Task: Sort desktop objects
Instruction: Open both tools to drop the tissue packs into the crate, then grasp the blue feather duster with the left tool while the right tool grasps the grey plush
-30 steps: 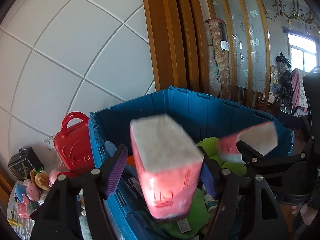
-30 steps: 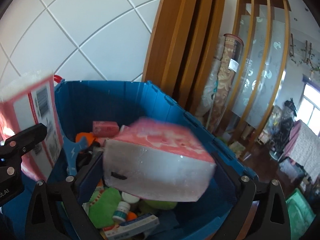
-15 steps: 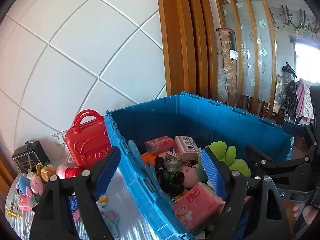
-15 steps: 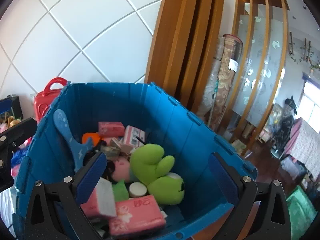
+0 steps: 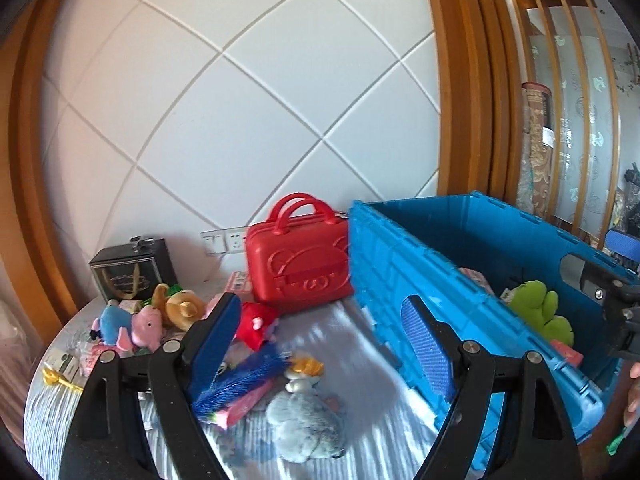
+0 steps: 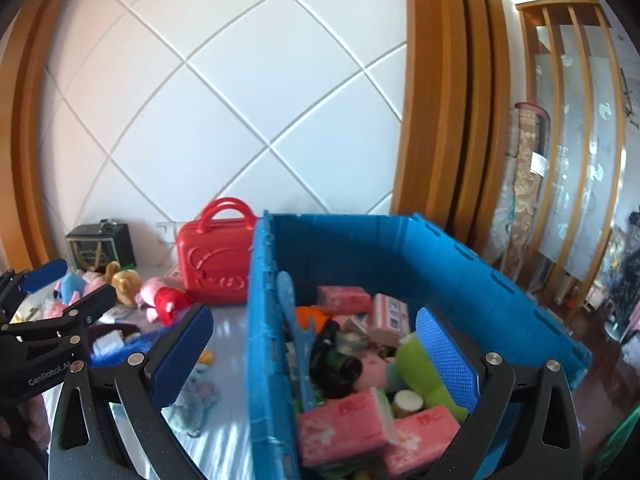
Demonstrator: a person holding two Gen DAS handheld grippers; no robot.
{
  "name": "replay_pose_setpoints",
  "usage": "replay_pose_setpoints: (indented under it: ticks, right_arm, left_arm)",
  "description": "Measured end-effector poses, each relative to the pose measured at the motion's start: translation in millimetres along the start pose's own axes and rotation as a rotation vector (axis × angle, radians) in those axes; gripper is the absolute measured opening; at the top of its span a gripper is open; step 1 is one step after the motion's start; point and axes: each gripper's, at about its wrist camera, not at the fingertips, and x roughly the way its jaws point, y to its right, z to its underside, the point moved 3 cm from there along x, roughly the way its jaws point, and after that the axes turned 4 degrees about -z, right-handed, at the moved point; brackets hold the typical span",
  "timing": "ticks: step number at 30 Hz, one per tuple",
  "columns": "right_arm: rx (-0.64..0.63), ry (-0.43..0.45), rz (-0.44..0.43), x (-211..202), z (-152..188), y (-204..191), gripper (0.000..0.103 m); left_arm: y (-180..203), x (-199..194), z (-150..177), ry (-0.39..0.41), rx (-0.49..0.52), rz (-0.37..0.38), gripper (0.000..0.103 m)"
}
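Left wrist view: the left gripper (image 5: 324, 344) is wide apart and holds nothing. It hangs over the table (image 5: 360, 344), which has a striped cloth on it. Right in front of it, between its two blue pads, lie a grey plush toy (image 5: 304, 428), a blue brush (image 5: 240, 380) and a pink packet (image 5: 244, 404). The brush and the packet lie slanted, with the low end close to the left pad and the high end pointing up and to the right. Further back are a red plush (image 5: 256, 322), a pink pig (image 5: 146, 326), a tan bear (image 5: 182, 308), a red case (image 5: 298, 264) and a black box (image 5: 132, 270). The blue bin (image 5: 452, 280) stands to the right of the gripper, just beside the toys. A green plush (image 5: 540, 312) shows inside it. Right wrist view: the right gripper (image 6: 316, 360) is wide apart too and holds nothing. It sits over the near left wall of the bin, so one pad is over the table and the other is over the inside. In the bin lie two pink tissue packs (image 6: 344, 428), the green plush and other small things. The left gripper shows at the far left, over the toys. I think the next step is to pick up a toy from the table. The toys lie to the left of the bin, so the left gripper is nearer to them. It may need to turn so its pads close across the thin side of the brush.
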Motion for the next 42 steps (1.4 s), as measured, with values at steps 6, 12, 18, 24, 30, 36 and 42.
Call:
replay_pose_setpoints:
  ticks: [6, 12, 18, 24, 30, 36, 42]
  right_arm:
    - [-0.037, -0.048, -0.108, 26, 1, -78, 0.103]
    - [-0.042, -0.121, -0.192, 58, 14, -136, 0.103]
    - [-0.048, -0.23, -0.239, 91, 32, -172, 0.103]
    - [-0.063, -0.379, -0.268, 138, 75, -180, 0.103]
    - [-0.001, -0.544, -0.259, 196, 125, -170, 0.103]
    - [0.04, -0.693, -0.247, 243, 166, -170, 0.103]
    - [0.016, -0.794, -0.252, 270, 192, -190, 0.103]
  left_arm:
    - [-91, 5, 19, -0.047, -0.063, -0.127, 0.082]
    - [-158, 13, 45, -0.11, -0.097, -0.224, 0.082]
    - [-198, 32, 78, -0.21, -0.114, -0.279, 0.082]
    - [-226, 63, 130, -0.339, -0.11, -0.329, 0.083]
    - [-263, 97, 188, -0.501, -0.173, -0.371, 0.082]
    - [-272, 139, 216, -0.587, -0.184, -0.349, 0.082]
    - [-251, 200, 228, -0.632, -0.07, -0.246, 0.082]
